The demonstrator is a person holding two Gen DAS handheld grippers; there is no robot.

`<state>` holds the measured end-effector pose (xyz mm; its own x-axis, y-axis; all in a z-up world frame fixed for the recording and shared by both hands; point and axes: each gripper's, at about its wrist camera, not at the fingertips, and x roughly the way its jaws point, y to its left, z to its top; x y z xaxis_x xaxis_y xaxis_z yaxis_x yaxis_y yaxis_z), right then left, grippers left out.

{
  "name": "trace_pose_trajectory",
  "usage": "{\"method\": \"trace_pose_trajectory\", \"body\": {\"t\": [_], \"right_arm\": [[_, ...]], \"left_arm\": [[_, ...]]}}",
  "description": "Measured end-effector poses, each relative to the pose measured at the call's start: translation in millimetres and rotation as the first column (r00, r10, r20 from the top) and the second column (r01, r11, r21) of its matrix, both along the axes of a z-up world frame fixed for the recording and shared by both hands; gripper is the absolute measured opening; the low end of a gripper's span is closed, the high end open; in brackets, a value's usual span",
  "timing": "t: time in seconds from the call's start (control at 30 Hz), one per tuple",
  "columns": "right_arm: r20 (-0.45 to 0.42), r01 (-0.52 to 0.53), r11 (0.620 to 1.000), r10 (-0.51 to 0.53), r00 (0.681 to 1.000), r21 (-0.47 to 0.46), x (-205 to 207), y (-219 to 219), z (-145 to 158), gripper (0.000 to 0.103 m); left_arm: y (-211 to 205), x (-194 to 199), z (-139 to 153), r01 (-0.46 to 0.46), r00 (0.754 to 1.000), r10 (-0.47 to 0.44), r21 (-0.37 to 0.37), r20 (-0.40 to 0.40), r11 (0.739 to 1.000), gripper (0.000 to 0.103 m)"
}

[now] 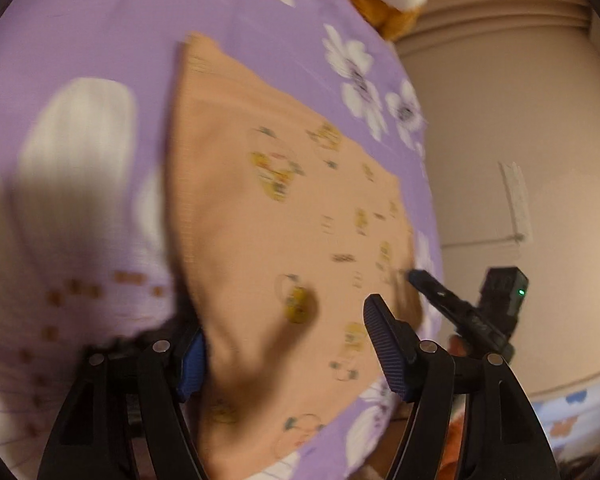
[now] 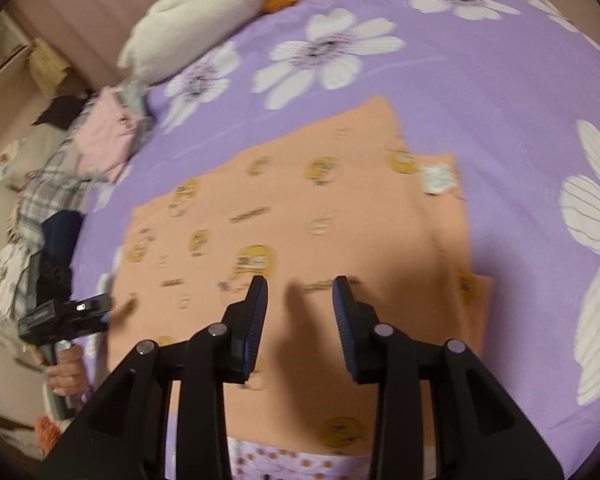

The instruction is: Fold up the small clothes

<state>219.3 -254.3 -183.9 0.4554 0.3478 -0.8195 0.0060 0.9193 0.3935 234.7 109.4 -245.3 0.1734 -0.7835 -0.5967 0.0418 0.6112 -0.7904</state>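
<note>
A peach garment (image 2: 300, 216) printed with small yellow cartoon figures lies spread flat on the purple flowered bedspread (image 2: 480, 92). A white label (image 2: 438, 178) shows near its far right corner. My right gripper (image 2: 300, 312) hovers over the garment's near half, jaws apart with nothing between them. In the left wrist view the same garment (image 1: 268, 208) runs diagonally and looks blurred. My left gripper (image 1: 288, 354) stands open above its near end, holding nothing. The right gripper (image 1: 440, 294) shows at the garment's right edge. The left gripper (image 2: 72, 314) appears at the garment's left edge, held by a hand (image 2: 66, 374).
A white and orange plush toy (image 2: 204, 20) lies at the bed's far end. A pile of clothes, pink (image 2: 104, 136) and plaid (image 2: 56, 188), sits along the bed's left edge. A dotted purple cloth (image 2: 292, 460) lies at the near edge. A pale wall (image 1: 500, 120) borders the bed.
</note>
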Motion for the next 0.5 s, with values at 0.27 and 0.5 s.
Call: {"method": "trace_pose_trajectory", "body": {"t": [0.27,0.5], "right_arm": [[-0.017,-0.135,0.985,0.134,0.991,-0.108,-3,49,-10,0.035],[-0.009,-0.168,0.979,0.168,0.986,-0.116,-1,61,-13,0.035]], "left_arm": [[-4,4,-12,0.027,0.998,-0.033,-0.091,-0.061,0.995,0.069],[22,5,-10,-0.225,0.974,0.223,-0.053,-0.033,0.973,0.068]]}}
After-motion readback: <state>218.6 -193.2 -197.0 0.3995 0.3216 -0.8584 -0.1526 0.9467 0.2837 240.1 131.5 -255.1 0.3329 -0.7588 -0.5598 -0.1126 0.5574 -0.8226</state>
